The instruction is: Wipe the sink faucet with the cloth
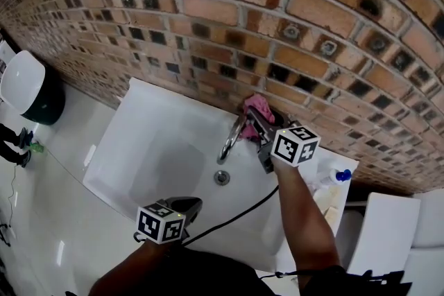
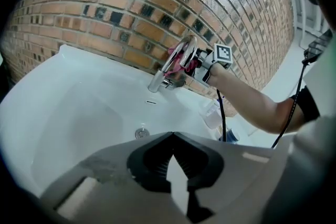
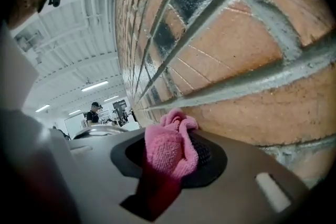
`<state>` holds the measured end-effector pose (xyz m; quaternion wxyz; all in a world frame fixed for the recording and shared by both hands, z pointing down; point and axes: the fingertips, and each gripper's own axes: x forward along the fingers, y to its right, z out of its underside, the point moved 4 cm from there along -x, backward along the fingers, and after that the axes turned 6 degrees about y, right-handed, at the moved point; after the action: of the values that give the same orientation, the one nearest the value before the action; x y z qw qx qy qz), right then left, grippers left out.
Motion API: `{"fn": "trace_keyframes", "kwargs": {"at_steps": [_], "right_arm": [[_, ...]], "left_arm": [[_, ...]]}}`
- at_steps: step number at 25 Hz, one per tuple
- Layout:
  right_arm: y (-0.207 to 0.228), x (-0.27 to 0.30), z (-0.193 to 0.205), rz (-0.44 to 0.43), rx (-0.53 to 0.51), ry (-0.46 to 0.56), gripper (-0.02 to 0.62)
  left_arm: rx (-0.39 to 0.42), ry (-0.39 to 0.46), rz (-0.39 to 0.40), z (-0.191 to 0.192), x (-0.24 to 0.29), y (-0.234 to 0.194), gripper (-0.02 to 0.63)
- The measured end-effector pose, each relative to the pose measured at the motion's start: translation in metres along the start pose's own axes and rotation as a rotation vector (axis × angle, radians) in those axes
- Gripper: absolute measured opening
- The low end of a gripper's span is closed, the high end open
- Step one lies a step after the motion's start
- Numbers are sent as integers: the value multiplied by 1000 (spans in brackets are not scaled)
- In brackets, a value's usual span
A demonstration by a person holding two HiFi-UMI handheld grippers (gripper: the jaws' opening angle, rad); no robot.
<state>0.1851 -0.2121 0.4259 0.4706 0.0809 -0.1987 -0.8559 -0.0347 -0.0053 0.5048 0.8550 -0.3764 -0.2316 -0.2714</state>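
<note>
Pink cloth (image 3: pixel 164 153), pinched by our right gripper (image 3: pixel 170 139); faucet (image 3: pixel 101 131) just left of its jaws. Left gripper (image 2: pixel 172 136): jaws together, empty. We should press firmly.

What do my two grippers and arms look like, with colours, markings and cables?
The left gripper and the right gripper both have grey bodies with black jaw pads. Each carries a white cube printed with black square markers. A black cable trails from the right one. The forearms are bare, and a black short sleeve shows on the right arm.
</note>
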Motion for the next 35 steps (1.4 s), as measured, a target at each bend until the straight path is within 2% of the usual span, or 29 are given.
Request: {"fn": "trace_keyframes", "kwargs": {"at_steps": [4,8,18,26,31,35], "right_arm": [[-9,6,-11,-36,48,19,124],[-25,12,-21,-70,24,17,124],[-63,10,-32,-117,-156,-45,121],[-111,3,-32,-154,-370,-130,121],[-132,-3,-23,-135,-478,-168,121],[-141,-7,-17,-109,-490,-171,121]], "left_arm": [[-7,3,2,3,0,-3,3],[-5,17,6,2,-4,-3,3],[15,34,46,-1,-16,-8,3],[64,30,110,-7,-31,-15,3],[90,2,140,-1,-40,-23,3],[101,-11,174,2,-43,-26,3]]}}
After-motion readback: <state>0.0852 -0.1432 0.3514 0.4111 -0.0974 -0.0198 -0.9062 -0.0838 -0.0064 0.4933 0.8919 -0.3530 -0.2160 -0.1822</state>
